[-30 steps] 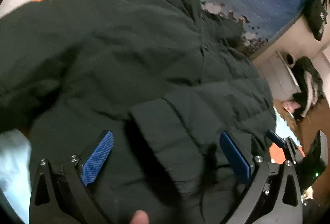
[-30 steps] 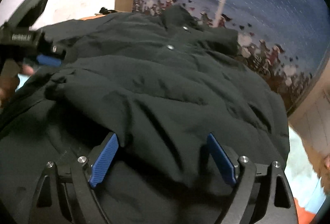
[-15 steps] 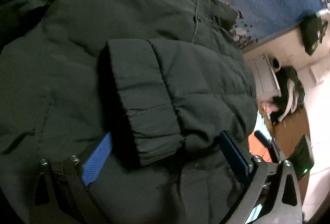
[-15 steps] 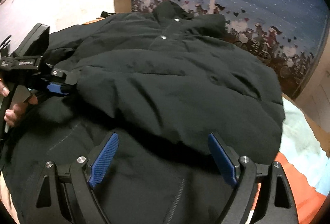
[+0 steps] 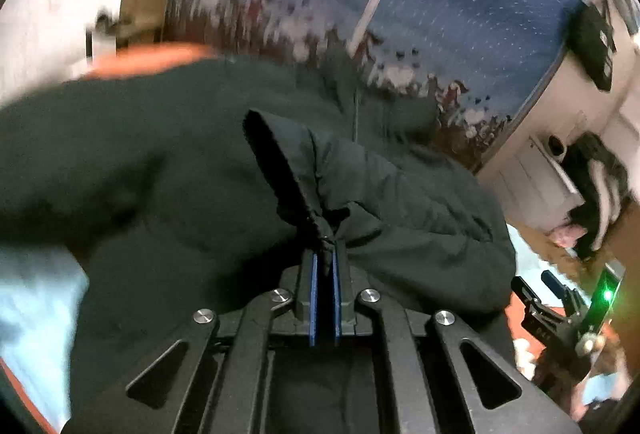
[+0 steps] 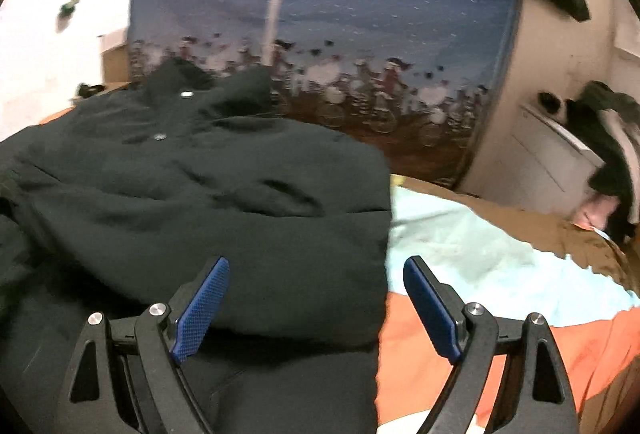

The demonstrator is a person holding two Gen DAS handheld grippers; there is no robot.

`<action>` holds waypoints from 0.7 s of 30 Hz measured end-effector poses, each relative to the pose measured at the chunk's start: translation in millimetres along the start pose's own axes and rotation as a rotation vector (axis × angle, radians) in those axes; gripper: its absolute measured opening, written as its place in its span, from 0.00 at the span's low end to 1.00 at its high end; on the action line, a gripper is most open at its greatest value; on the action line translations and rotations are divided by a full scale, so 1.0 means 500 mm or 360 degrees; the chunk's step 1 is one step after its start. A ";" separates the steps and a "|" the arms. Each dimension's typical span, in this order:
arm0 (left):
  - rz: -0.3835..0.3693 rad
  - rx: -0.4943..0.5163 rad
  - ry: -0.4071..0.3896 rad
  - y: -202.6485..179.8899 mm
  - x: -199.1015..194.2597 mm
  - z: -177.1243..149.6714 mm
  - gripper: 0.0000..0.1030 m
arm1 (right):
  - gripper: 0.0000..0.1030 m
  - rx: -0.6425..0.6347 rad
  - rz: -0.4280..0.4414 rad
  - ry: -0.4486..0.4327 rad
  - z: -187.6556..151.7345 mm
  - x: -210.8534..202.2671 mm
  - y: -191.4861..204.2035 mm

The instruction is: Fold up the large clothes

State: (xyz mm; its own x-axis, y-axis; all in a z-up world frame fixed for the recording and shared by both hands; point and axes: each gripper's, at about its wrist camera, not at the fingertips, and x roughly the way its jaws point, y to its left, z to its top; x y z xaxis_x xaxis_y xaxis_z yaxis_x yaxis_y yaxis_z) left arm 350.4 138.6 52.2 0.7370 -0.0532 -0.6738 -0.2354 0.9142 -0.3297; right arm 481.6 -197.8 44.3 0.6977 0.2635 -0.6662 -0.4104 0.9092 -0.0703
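Observation:
A large dark green padded jacket lies spread on the bed, collar toward the blue wall hanging; it also shows in the right wrist view. My left gripper is shut on the sleeve cuff and holds it raised over the jacket's body. My right gripper is open and empty, its fingers straddling the jacket's right edge, just above the cloth. The right gripper also shows at the lower right of the left wrist view.
The bed cover is orange and pale blue. A blue wall hanging with a printed border rises behind the bed. A white cabinet with dark clothes on it stands at the right.
My left gripper has closed on the sleeve cuff and lifted it off the jacket. My right gripper has moved right to the jacket's right edge, still open.

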 end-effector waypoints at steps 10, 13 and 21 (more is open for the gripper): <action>0.0235 0.0091 0.0262 0.075 0.155 -0.072 0.04 | 0.85 0.0192 0.0166 0.0338 -0.030 0.154 -0.006; 0.0228 0.0098 0.0274 0.087 0.158 -0.087 0.05 | 0.86 0.0183 0.0163 0.0370 -0.037 0.172 0.001; 0.0154 -0.0114 0.0181 0.137 0.058 -0.051 0.67 | 0.86 0.0131 0.0109 0.0194 -0.021 0.083 0.027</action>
State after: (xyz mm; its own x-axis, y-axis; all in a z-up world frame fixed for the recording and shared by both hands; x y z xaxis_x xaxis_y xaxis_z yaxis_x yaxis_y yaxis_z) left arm 339.5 189.5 -6.5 0.6330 -0.0152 -0.7740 -0.3497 0.8864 -0.3034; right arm 498.9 -177.9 8.0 0.5912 0.2890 -0.7530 -0.4013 0.9152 0.0362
